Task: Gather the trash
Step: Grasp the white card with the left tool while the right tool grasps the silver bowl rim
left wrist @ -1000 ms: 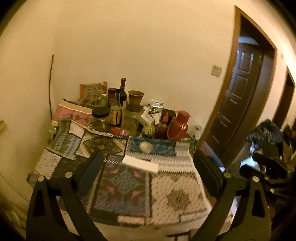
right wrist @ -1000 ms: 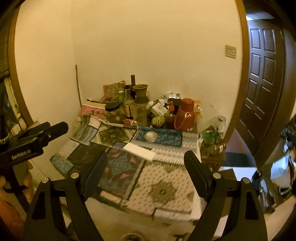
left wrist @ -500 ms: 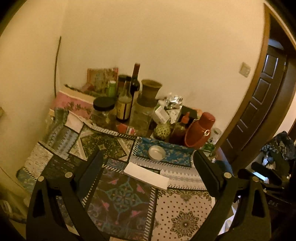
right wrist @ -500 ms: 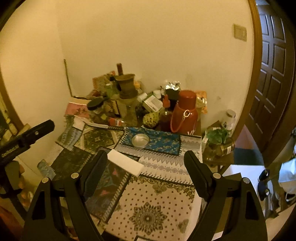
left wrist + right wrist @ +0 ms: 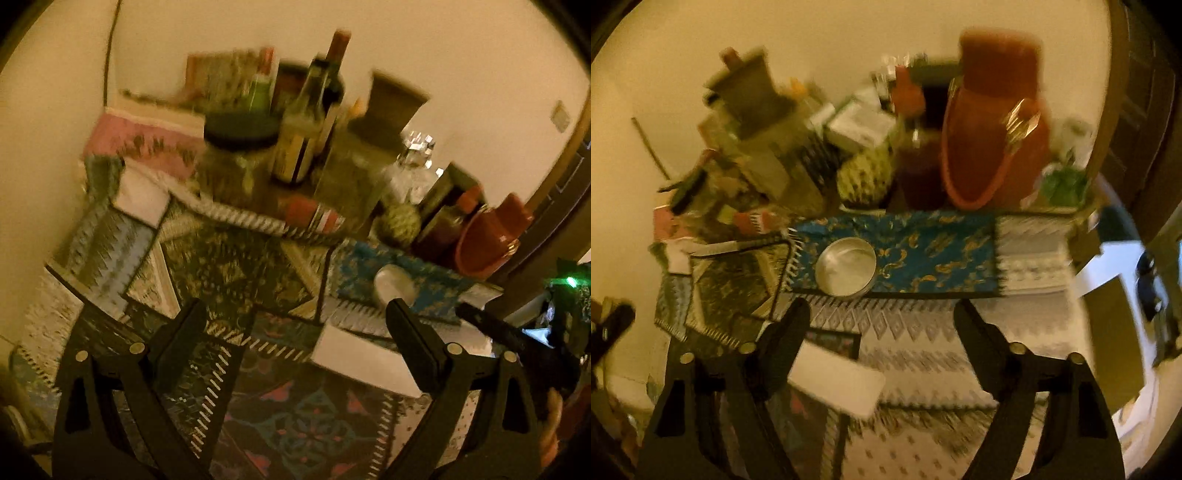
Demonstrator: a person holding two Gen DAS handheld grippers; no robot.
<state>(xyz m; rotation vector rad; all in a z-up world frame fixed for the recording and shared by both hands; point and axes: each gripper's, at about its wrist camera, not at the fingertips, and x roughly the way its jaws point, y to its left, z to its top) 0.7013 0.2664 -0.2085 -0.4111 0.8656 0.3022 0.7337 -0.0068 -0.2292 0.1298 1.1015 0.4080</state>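
A table covered in patterned cloths (image 5: 258, 266) (image 5: 923, 332) holds a flat white paper piece (image 5: 362, 360) (image 5: 836, 382) and a small round metal tin (image 5: 393, 282) (image 5: 846, 266). My left gripper (image 5: 293, 317) is open and empty, hovering over the cloth to the left of the white piece. My right gripper (image 5: 881, 314) is open and empty, just in front of the tin, with the white piece by its left finger. The right gripper also shows at the right edge of the left wrist view (image 5: 517, 339).
Bottles (image 5: 306, 129), a jar (image 5: 236, 162), a vase (image 5: 391, 107), a red thermos (image 5: 993, 122) (image 5: 491, 236), boxes (image 5: 857, 125) and a green scaly fruit (image 5: 866, 177) crowd the table's back by the wall. A dark door stands at the right (image 5: 1145, 110).
Both grippers have moved forward and down toward the table; the tin and the white piece now sit much closer. Both stay open.
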